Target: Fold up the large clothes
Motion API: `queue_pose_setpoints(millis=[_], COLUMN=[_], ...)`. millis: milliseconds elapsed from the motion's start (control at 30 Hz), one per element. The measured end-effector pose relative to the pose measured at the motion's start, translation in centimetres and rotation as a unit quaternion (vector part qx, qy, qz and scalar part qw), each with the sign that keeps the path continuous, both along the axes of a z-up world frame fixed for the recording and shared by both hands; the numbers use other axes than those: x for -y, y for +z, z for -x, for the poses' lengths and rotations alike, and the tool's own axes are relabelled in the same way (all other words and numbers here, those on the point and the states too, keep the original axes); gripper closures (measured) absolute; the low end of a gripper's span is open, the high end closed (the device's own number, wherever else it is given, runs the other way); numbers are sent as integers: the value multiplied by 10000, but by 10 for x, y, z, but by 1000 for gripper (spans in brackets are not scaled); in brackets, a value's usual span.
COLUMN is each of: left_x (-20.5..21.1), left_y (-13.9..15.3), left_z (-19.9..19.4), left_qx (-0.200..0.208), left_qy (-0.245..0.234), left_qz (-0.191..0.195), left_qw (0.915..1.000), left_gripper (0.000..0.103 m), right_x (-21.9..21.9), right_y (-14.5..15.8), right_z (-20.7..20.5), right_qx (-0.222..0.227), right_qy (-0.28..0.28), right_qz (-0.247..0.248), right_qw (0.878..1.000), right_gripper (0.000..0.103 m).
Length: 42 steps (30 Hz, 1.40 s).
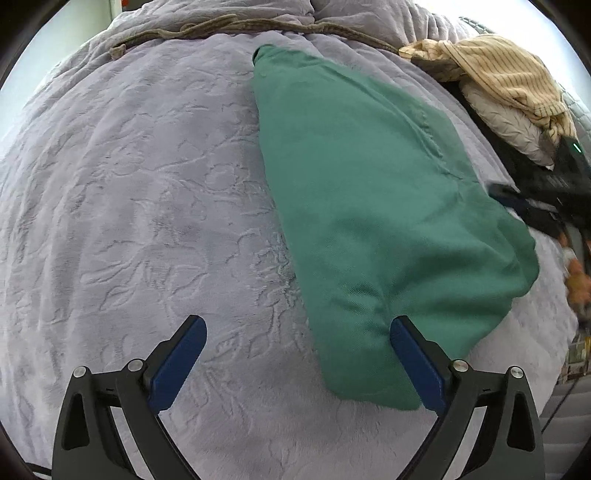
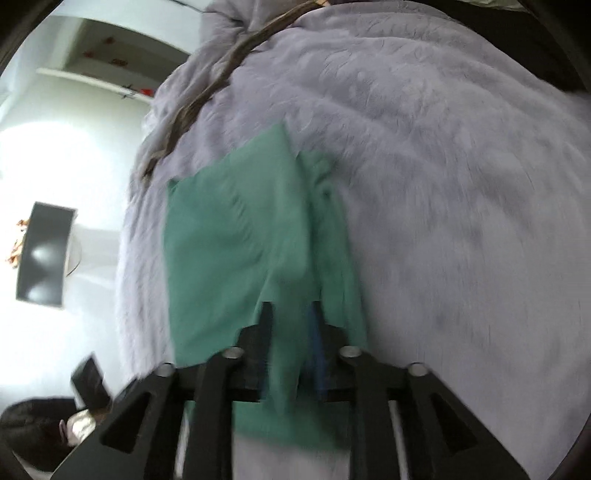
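A green garment (image 1: 369, 203) lies folded into a long narrow shape on a lavender blanket (image 1: 147, 184). My left gripper (image 1: 297, 325) hangs open wide over its near end. Its right finger (image 1: 410, 354) is over the green cloth and its left finger (image 1: 184, 350) is over bare blanket, with nothing gripped. In the blurred right wrist view my right gripper (image 2: 291, 314) stands partly open at the green garment's (image 2: 236, 251) edge. A loose fold of green cloth sits between its fingers. My right gripper (image 1: 506, 195) also shows as a dark blur at the garment's right side.
A striped beige garment (image 1: 498, 74) is piled on a pale quilted item (image 1: 509, 125) at the far right of the bed. A brown trim (image 1: 221, 29) crosses the blanket's far end. Beyond the bed's edge are a white floor, a dark panel (image 2: 44, 254) and a black object (image 2: 88, 380).
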<state>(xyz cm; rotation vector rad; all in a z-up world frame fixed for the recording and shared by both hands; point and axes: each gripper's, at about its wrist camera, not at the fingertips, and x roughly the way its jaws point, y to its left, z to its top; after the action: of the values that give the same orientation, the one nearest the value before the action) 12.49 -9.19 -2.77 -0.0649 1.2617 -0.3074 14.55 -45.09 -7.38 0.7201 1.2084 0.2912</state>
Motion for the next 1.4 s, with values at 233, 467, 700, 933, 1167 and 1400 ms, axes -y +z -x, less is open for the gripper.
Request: queue_pose_setpoints(millis=[233,467,700,933,1167,1400], left_x=[13,1,8,8,11,16], left_y=[-3,-23,-7,-2,0,-1], left_z=[2,3,6,1,0,-7], left_qx=[-98,-472,-401,-438,-432,-535], left_qy=[-325,-59,-4,231,272,413], left_qz=[20,380,4,-234,-377,-378], left_qw=[9994,9981,9992,9985,9980,9970], left_gripper=[3,3,3,3,3,3], right_x=[7,20,26,31,20,20], right_y=[-33,-75,-19,0,-5,-8], right_z=[56,82,87,48,20,0], right_qx=[-484,-1054,-415,-142,-176,-151], right_qy=[-369,-927,-682,-614,-336,-254], right_qz=[-57,-655,-114,77,176,231], right_qw=[9981,9879,9967,9980,9991,9993], right_gripper=[84,85,78,40,32,25])
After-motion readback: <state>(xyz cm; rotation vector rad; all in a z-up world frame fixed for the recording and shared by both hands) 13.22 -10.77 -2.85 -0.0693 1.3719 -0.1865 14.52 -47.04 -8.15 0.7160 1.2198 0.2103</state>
